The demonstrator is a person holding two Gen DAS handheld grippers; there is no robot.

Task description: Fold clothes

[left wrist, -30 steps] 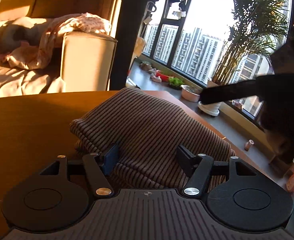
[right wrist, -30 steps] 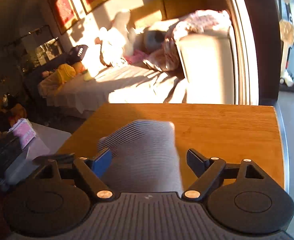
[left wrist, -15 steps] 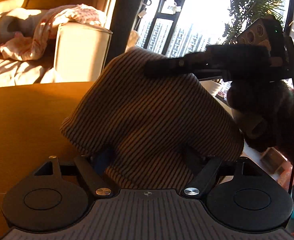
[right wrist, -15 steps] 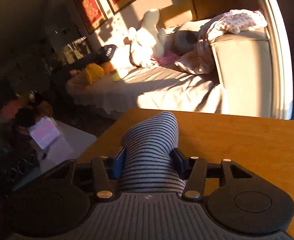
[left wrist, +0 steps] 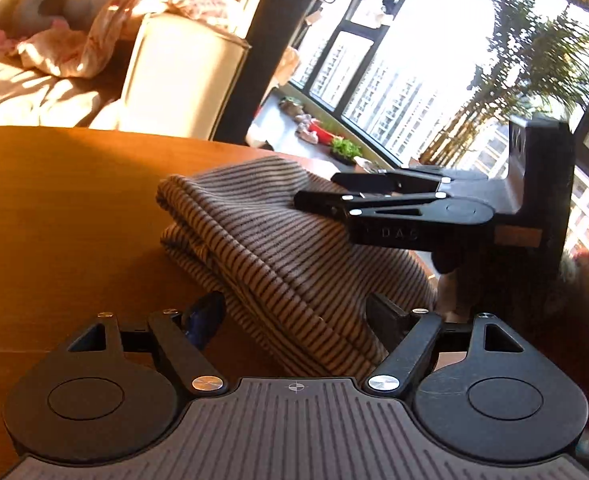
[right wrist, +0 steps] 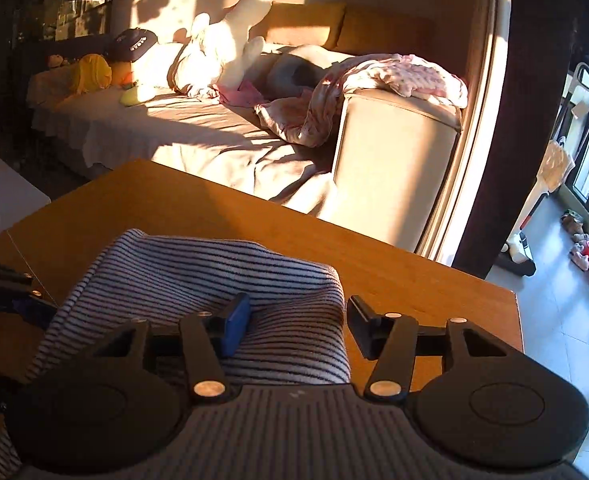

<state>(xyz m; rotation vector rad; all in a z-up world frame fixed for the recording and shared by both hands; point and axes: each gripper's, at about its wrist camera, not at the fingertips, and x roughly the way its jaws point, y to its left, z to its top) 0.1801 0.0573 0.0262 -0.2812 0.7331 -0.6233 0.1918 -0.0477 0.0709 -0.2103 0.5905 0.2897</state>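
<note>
Striped garment [left wrist: 294, 256] is lying bunched in layers on the table [left wrist: 66, 208]. Left claw [left wrist: 294, 316] is standing spread around its near edge, gripping nothing. Right claw [right wrist: 298, 320] is hovering spread over the far-right end, probably positioned to pinch or flatten a fold.

Both grippers spread wide — left gripper [left wrist: 296, 314] low, right gripper [right wrist: 298, 322] reaching across it.
</note>
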